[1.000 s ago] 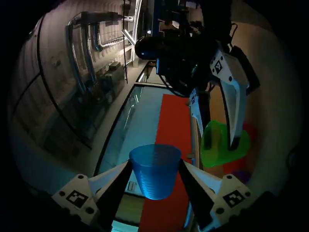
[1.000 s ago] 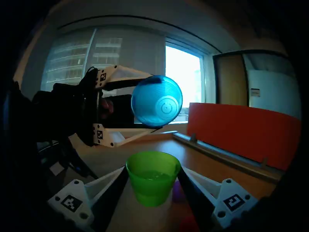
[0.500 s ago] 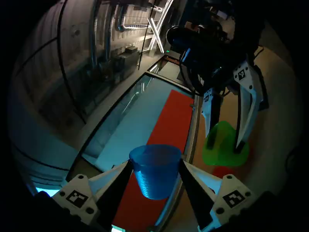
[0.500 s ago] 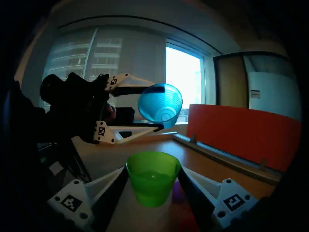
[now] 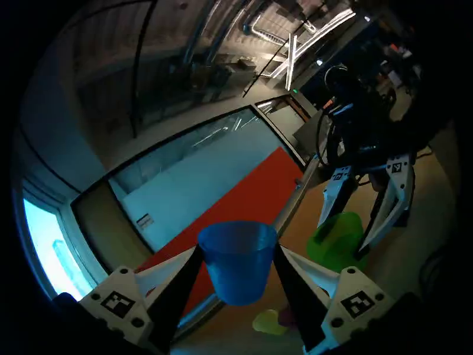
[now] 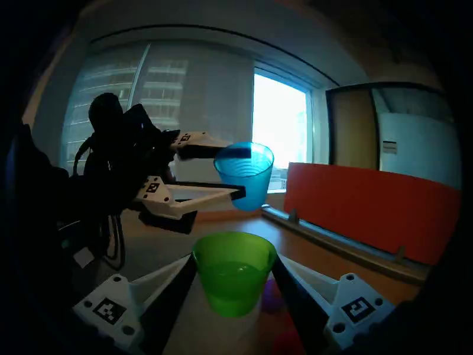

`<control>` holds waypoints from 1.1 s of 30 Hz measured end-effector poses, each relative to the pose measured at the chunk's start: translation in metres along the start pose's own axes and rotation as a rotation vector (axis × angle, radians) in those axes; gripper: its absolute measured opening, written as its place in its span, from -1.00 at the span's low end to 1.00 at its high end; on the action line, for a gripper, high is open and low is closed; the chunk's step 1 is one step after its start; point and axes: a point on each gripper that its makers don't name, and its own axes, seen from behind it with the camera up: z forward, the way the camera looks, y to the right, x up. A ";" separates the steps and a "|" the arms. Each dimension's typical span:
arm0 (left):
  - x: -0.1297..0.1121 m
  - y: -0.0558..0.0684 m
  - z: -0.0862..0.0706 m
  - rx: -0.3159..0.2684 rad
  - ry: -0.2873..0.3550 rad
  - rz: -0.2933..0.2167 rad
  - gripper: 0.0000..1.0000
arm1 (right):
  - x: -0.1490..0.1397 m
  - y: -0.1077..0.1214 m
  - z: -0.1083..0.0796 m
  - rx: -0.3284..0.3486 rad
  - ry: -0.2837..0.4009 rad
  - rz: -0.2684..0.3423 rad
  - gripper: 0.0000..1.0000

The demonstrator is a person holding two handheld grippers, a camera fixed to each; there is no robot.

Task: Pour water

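In the left gripper view my left gripper (image 5: 237, 266) is shut on a blue plastic cup (image 5: 237, 260). The same blue cup (image 6: 244, 173) hangs in the air in the right gripper view, nearly upright, with the left gripper (image 6: 233, 171) on it. My right gripper (image 6: 235, 275) is shut on a green cup (image 6: 234, 270) holding clear water, held upright below and in front of the blue cup. From the left gripper view the green cup (image 5: 336, 241) sits between the right gripper's fingers (image 5: 334, 198) to the right.
A wooden desk (image 6: 331, 260) runs under both cups, with an orange divider panel (image 6: 378, 207) along its far side. Small yellow and pink objects (image 5: 272, 321) lie on the desk below. Windows (image 6: 278, 124) stand behind.
The blue cup has swung back from tipped on its side toward upright and drawn slightly away from the green cup. The green cup has stayed level.
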 end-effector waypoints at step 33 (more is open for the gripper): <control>-0.037 0.007 -0.015 -0.054 -0.105 -0.501 0.68 | 0.016 -0.007 0.000 0.000 -0.001 -0.018 0.82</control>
